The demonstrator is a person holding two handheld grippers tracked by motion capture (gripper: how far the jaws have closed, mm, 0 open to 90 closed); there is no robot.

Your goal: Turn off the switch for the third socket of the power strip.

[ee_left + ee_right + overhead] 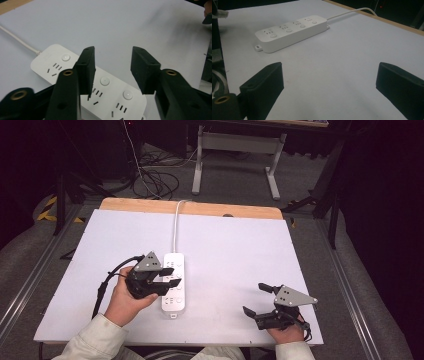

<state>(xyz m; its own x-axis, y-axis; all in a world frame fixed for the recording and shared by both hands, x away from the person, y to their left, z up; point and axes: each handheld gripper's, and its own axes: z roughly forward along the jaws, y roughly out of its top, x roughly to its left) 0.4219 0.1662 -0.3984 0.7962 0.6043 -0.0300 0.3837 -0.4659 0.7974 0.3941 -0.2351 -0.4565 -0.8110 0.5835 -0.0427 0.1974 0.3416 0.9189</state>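
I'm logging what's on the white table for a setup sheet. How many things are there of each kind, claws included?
Power strip: 1, white, with its cord running to the far edge.
Claws: 2, both black and open: the left claw over the strip, the right claw over bare table.
Total: 3.

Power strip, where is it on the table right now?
In the high view the power strip lies left of centre on the white table, under the open left gripper, well apart from the right gripper.
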